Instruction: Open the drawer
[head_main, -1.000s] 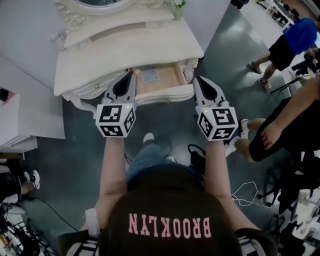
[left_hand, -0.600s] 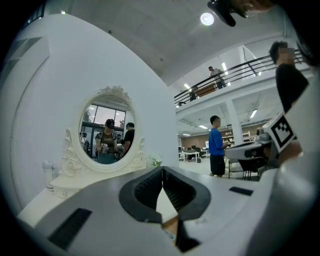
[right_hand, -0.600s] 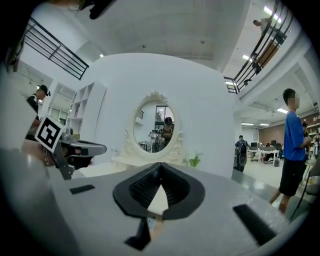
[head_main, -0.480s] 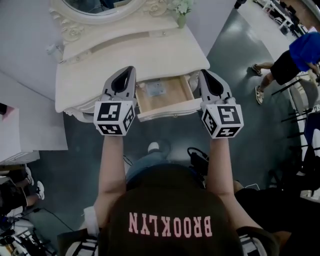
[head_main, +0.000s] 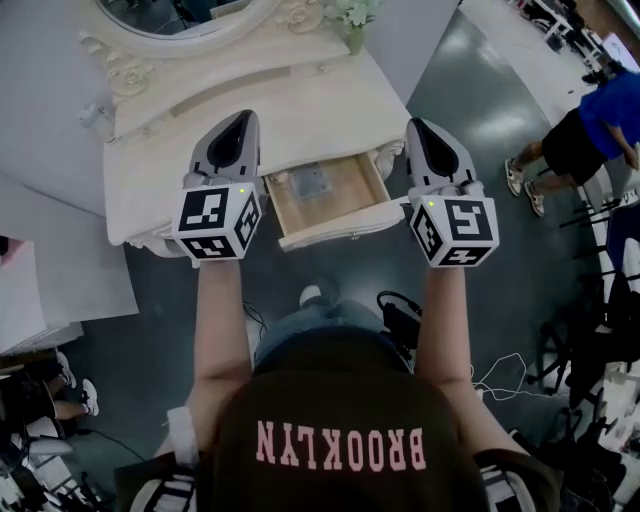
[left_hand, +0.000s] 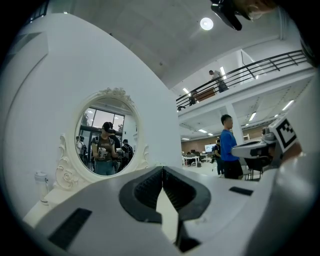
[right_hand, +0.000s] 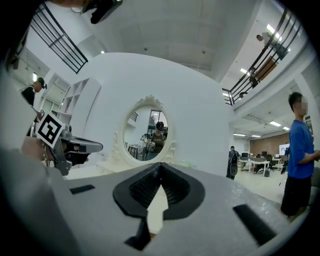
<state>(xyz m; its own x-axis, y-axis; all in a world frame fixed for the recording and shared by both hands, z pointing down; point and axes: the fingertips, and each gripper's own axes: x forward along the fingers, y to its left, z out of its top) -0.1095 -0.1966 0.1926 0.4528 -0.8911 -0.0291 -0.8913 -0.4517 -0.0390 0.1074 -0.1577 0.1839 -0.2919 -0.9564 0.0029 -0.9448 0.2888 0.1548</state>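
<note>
Two-handed, head view: your left gripper (head_main: 241, 120) and right gripper (head_main: 417, 127) hover either side of the drawer (head_main: 330, 197), which stands pulled out from the vanity (head_main: 300, 100). Left gripper view: jaws together, mirror (left_hand: 106, 135) far ahead. Right gripper view: jaws together too.

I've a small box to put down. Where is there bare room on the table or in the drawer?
The tabletop is bare between the left gripper and right gripper. The drawer is free right of the grey packet. Crowded at the back, by the flowers.
</note>
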